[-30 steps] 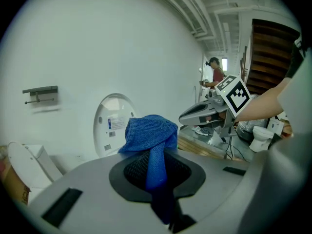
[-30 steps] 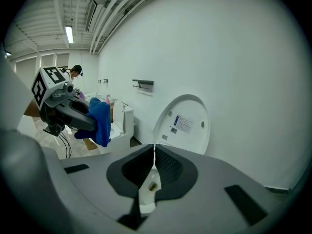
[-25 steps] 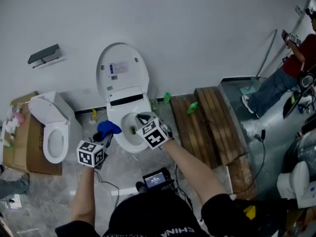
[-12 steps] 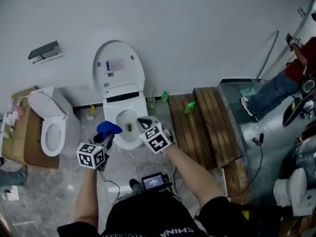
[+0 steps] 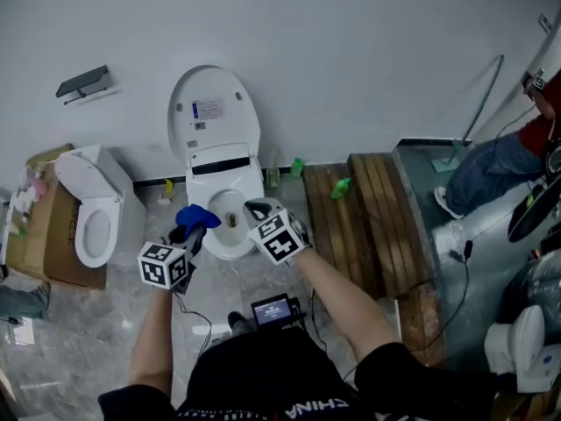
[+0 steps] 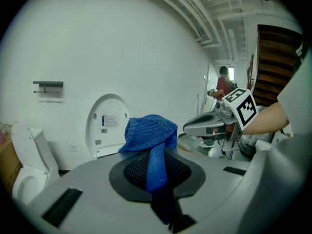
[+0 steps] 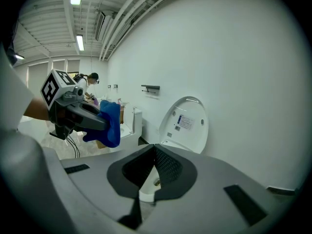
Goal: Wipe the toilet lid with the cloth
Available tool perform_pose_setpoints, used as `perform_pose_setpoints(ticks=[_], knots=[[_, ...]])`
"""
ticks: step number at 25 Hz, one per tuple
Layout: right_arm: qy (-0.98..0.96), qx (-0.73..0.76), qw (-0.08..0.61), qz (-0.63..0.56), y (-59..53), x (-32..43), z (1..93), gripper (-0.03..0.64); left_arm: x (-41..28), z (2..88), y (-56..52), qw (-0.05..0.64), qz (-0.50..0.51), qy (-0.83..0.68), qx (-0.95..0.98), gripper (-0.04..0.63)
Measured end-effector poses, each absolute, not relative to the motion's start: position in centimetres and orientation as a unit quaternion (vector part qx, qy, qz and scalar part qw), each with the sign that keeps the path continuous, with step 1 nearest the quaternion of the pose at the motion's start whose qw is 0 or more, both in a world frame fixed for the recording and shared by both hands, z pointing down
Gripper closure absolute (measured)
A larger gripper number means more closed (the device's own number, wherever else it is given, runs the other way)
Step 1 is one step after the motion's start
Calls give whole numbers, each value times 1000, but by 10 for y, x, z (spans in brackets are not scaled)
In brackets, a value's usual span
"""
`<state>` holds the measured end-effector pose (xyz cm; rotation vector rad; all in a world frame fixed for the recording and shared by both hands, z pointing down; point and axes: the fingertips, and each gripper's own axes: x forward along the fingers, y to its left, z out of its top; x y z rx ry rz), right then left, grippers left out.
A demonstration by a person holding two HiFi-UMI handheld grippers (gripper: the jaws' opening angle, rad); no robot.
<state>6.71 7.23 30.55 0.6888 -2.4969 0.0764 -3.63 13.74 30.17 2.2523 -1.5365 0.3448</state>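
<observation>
A white toilet stands against the wall with its lid (image 5: 215, 114) raised upright and the bowl (image 5: 230, 226) open below. The lid (image 6: 107, 123) shows beyond the left jaws and the same lid (image 7: 187, 123) beyond the right jaws. My left gripper (image 5: 191, 230) is shut on a blue cloth (image 5: 196, 217), bunched at the jaw tips (image 6: 152, 135), over the bowl's left rim. My right gripper (image 5: 256, 209) is shut with nothing in it, at the bowl's right rim. The blue cloth (image 7: 110, 122) shows at the left in the right gripper view.
A second white toilet (image 5: 92, 217) stands to the left beside a cardboard box (image 5: 44, 235). A wall holder (image 5: 83, 83) hangs upper left. Wooden planks (image 5: 372, 217) lie to the right, with green bottles (image 5: 340, 188) near the wall. A person (image 5: 500, 160) is at the far right. A device (image 5: 273, 309) and cables lie on the floor.
Both grippers have shifted a little up and right in the head view, the left still carrying the cloth. The toilet's place in the view has shifted slightly.
</observation>
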Motion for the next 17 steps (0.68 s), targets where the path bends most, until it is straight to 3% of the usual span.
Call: perform_pose_setpoints(ticks=[17], knots=[[-930,239,277,34,77,73,312,601,-22,306,133,200,109,-546,806,541]])
